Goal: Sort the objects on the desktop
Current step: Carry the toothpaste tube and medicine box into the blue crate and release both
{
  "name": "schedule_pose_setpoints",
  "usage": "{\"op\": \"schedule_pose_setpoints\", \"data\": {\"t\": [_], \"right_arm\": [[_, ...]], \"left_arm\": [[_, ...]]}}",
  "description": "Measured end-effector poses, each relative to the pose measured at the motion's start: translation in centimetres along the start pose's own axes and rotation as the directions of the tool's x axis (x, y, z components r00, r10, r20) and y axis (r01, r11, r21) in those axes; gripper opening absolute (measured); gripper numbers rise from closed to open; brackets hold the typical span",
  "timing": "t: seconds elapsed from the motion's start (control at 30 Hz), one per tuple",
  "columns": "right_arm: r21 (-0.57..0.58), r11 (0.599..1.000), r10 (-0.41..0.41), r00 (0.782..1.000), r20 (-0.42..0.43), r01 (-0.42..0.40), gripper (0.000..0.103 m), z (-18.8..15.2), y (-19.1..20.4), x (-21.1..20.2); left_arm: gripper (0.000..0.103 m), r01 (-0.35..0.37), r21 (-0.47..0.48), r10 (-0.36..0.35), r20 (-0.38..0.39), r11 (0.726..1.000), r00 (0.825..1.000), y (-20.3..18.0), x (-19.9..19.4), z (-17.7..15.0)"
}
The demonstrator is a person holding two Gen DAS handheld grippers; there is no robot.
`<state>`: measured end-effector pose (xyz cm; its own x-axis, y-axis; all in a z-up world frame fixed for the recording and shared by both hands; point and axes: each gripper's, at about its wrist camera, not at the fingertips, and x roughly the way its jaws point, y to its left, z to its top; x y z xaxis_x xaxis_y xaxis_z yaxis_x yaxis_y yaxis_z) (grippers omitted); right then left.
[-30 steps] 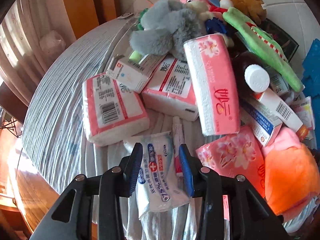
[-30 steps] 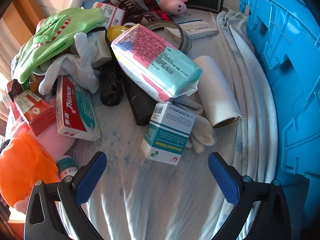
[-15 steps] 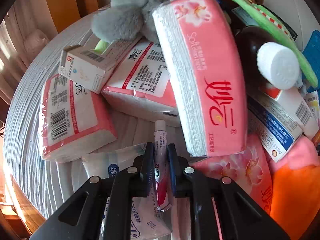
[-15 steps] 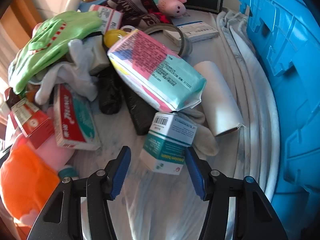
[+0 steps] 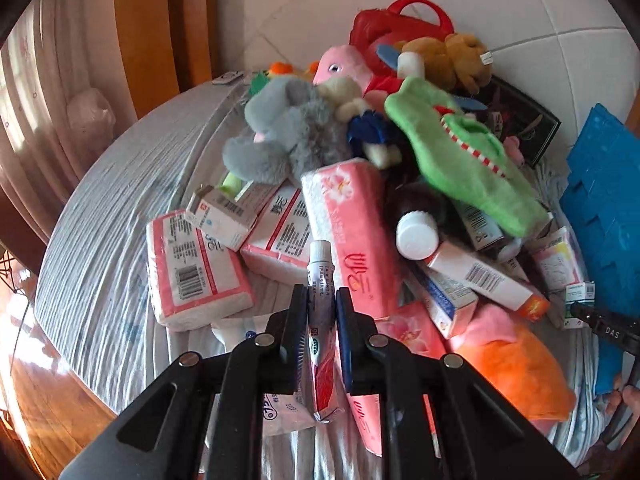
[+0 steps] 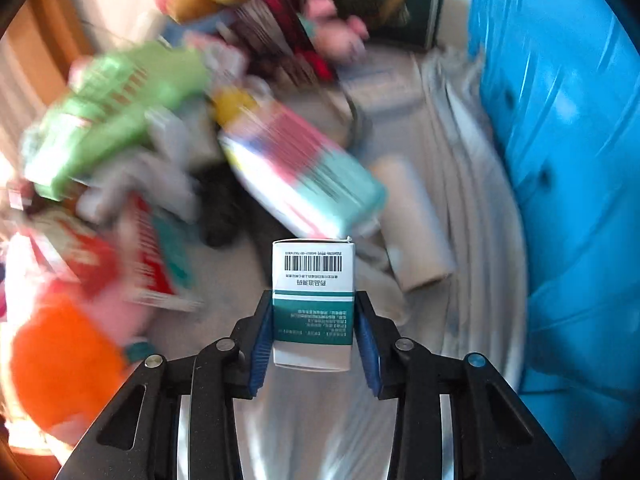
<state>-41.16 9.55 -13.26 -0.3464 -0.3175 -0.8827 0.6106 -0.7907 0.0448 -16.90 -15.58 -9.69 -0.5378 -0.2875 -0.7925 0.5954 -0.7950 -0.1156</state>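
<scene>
Left gripper (image 5: 322, 312): jaws pinched tight on a small ointment tube (image 5: 321, 280), white cap pointing away, held above the desk (image 5: 100, 264). Right gripper (image 6: 314, 332): jaws closing, blue pads pressed on both sides of a teal-and-white medicine box (image 6: 313, 300), barcode end up and clear of the cloth. Beyond the tube lie pink tissue packs (image 5: 192, 268), a grey plush (image 5: 292, 136) and a green crocodile plush (image 5: 464, 156) atop the heap. The right view is badly blurred; a blue crate (image 6: 568, 160) stands along its right edge.
</scene>
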Motion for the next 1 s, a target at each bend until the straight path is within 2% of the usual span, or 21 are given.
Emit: {"op": "schedule_pose_setpoints", "data": {"t": [0.1, 0.2, 0.27, 0.4, 0.53, 0.7, 0.83, 0.93, 1.0], "right_arm": [[-0.035, 0.999, 0.023, 0.993, 0.112, -0.02, 0.037, 0.7, 1.4, -5.4], [-0.065, 0.998, 0.038, 0.976, 0.215, -0.025, 0.037, 1.5, 2.2, -11.1], [-0.068, 0.998, 0.029, 0.962, 0.272, -0.011, 0.037, 2.0, 2.7, -14.4], [-0.057, 0.998, 0.022, 0.927, 0.375, -0.001, 0.037, 3.1, 1.2, -20.5], [-0.024, 1.0, 0.006, 0.898, 0.44, 0.005, 0.037, 4.0, -2.0, -25.8], [0.006, 0.997, -0.065, 0.875, 0.48, 0.071, 0.037, 3.6, -6.8, -31.5], [0.035, 0.986, -0.159, 0.875, 0.457, 0.161, 0.037, 3.8, -12.0, -34.3], [0.06, 0.976, -0.217, 0.903, 0.37, 0.21, 0.037, 4.6, -17.1, -34.3], [0.077, 0.972, -0.233, 0.928, 0.29, 0.22, 0.037, 5.0, -20.5, -33.0]], "left_arm": [[0.014, 0.032, 0.021, -0.033, 0.065, 0.999, 0.997, -1.2, -2.3, 1.6], [0.014, 0.07, 0.059, -0.077, 0.128, 0.996, 0.989, -3.7, -4.8, 3.2], [0.014, 0.095, 0.105, -0.111, 0.167, 0.99, 0.98, -6.0, -6.5, 4.1], [0.014, 0.149, 0.194, -0.191, 0.221, 0.97, 0.956, -10.7, -9.1, 5.3], [0.014, 0.208, 0.291, -0.283, 0.245, 0.934, 0.927, -16.9, -11.8, 6.7], [0.014, 0.277, 0.421, -0.401, 0.243, 0.864, 0.883, -25.6, -15.0, 7.3], [0.014, 0.347, 0.495, -0.489, 0.192, 0.797, 0.851, -33.1, -17.7, 7.6], [0.014, 0.401, 0.534, -0.538, 0.123, 0.744, 0.834, -39.1, -19.0, 8.0], [0.014, 0.431, 0.554, -0.554, 0.068, 0.713, 0.83, -43.1, -19.4, 8.1]]}}
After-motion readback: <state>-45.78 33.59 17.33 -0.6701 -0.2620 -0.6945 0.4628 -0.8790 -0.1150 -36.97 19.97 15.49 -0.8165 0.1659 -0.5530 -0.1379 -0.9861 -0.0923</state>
